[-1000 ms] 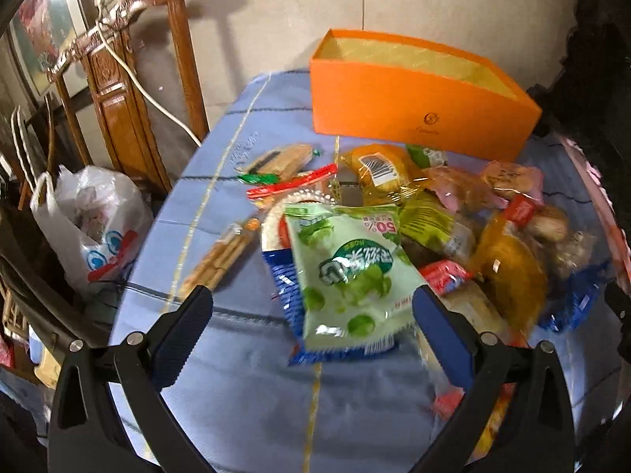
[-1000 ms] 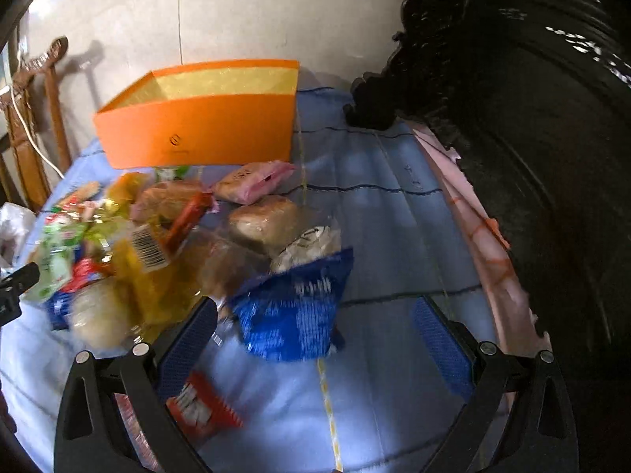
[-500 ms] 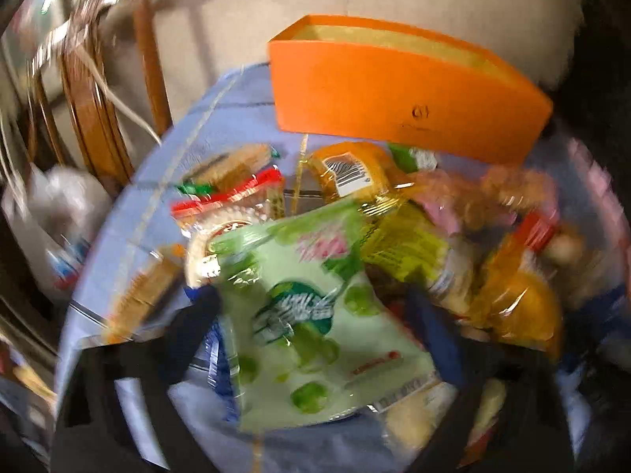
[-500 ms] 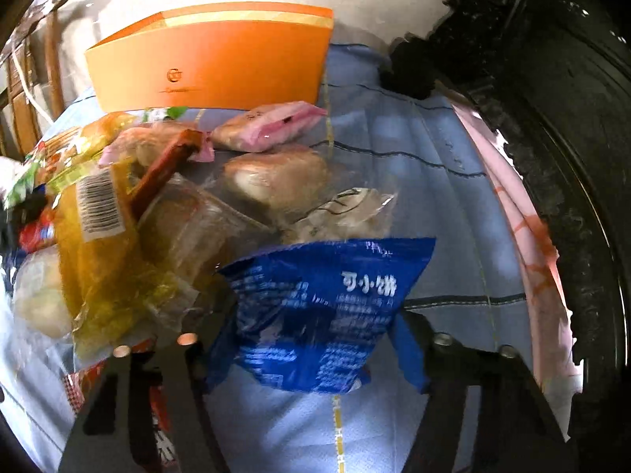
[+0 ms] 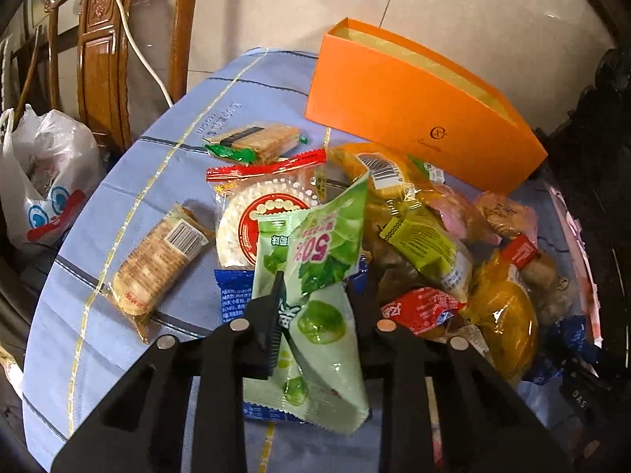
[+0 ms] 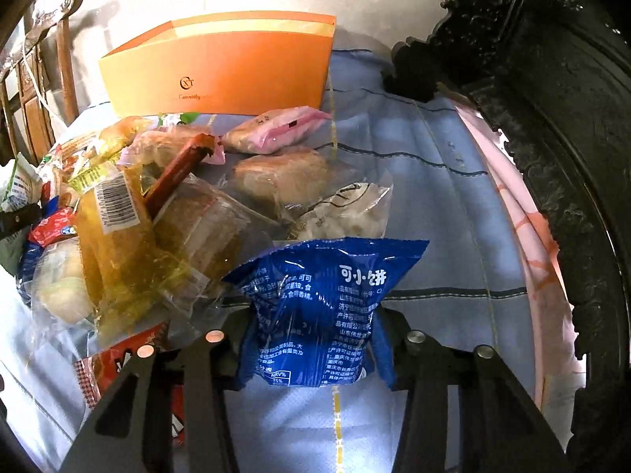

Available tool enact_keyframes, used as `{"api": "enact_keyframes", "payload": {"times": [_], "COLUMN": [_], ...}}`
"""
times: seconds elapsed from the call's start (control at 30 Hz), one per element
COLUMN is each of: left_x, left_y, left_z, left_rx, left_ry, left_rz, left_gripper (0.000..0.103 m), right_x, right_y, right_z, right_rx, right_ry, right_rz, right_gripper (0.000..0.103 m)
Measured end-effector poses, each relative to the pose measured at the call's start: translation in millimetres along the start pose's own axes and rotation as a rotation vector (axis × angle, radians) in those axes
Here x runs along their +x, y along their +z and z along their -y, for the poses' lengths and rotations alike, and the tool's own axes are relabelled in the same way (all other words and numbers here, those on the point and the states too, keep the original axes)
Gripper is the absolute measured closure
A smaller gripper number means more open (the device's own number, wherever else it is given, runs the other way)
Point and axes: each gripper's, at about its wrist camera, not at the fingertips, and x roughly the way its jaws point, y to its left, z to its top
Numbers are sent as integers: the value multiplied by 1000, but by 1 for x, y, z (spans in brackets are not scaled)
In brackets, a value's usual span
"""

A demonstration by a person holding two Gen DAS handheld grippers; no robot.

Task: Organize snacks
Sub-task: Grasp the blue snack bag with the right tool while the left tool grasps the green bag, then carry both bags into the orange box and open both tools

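On blue cloth (image 5: 130, 197) – snack pile, orange box (image 5: 414, 118), pale wall behind

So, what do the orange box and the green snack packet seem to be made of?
Orange box: likely stiff card with a matte finish, given flat walls, sharp folded edges and a small printed logo. Green snack packet: apparently thin glossy plastic film; it creases and shows shiny highlights.

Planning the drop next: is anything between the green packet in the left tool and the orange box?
Yes. The rest of the snack pile lies on the cloth between the green packet and the orange box, so the packet must be carried over it. The box's open top looks unobstructed.
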Motion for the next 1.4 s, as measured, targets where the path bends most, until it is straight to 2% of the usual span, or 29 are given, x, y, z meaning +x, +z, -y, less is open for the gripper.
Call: {"api": "enact_keyframes", "payload": {"times": [0.17,0.43,0.67,0.83,1.13,1.33,1.4], "left_x": [-6,-32,-79,-106,-121,-107,-99], "left_y": [4,13,31,48,102,166,190], "left_z": [-11,-16,1,19,55,92,104], "left_rx": [7,-23,33,67,107,168,185], "left_ry": [-17,-102,-156,-192,-238,-231,-226], "left_rz": [15,62,159,213,241,266,271], "left_gripper": [80,80,80,80,80,80,80], "right_x": [-5,-36,-88,-118,-145,-141,-133], "right_y": [1,12,32,54,121,197,234], "right_z": [-2,-5,-4,-2,-5,-5,-2], "right_rx": [-3,2,15,30,12,-5,-3], "right_ry": [2,26,126,164,202,203,203], "right_rz": [14,94,202,263,356,400,401], "right_gripper": [56,56,56,56,56,56,56]}}
